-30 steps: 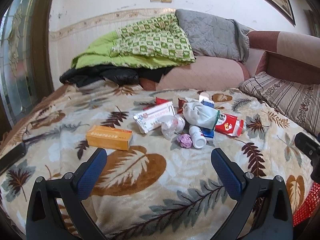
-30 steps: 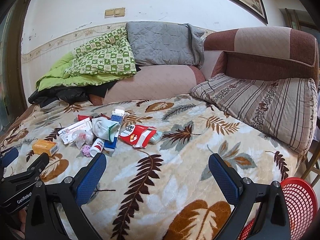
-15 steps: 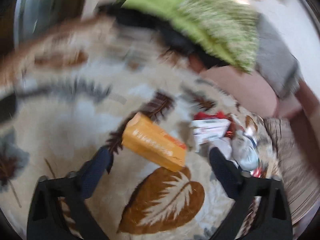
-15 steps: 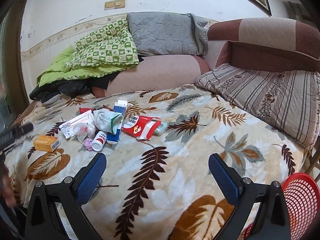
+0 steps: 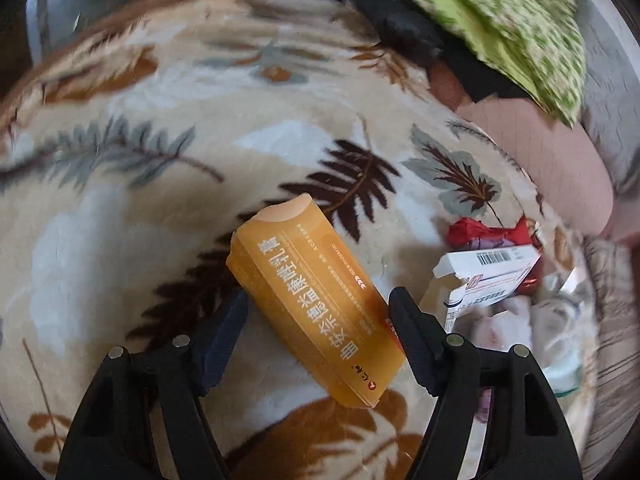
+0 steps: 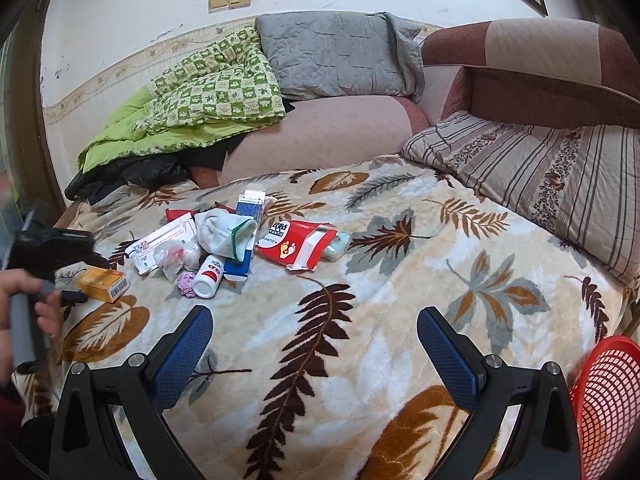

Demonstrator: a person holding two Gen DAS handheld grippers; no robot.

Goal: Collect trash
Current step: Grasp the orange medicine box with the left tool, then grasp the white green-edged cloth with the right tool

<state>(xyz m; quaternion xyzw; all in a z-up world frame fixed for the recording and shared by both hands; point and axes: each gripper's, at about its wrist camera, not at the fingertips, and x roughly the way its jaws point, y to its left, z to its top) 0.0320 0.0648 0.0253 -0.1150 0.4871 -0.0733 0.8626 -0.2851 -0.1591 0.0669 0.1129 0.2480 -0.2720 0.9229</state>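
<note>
Our left tongs (image 5: 316,306) have just been closing around the glossy orange cardboard box (image 5: 316,308), which lies flat on the plush leaf-print blanket (image 5: 120,220) between the ribbed pads, though we cannot tell whether they press it yet. Our right tongs (image 6: 314,342) hang released over bare blanket, a red mesh basket (image 6: 604,400) just beside them. Crumpled wrappers, a white bottle (image 6: 208,276) and a soft sock (image 6: 224,232) form a heap mid-bed, under a quilted grey pillow (image 6: 336,56) and scuffed white wall (image 6: 120,12)
</note>
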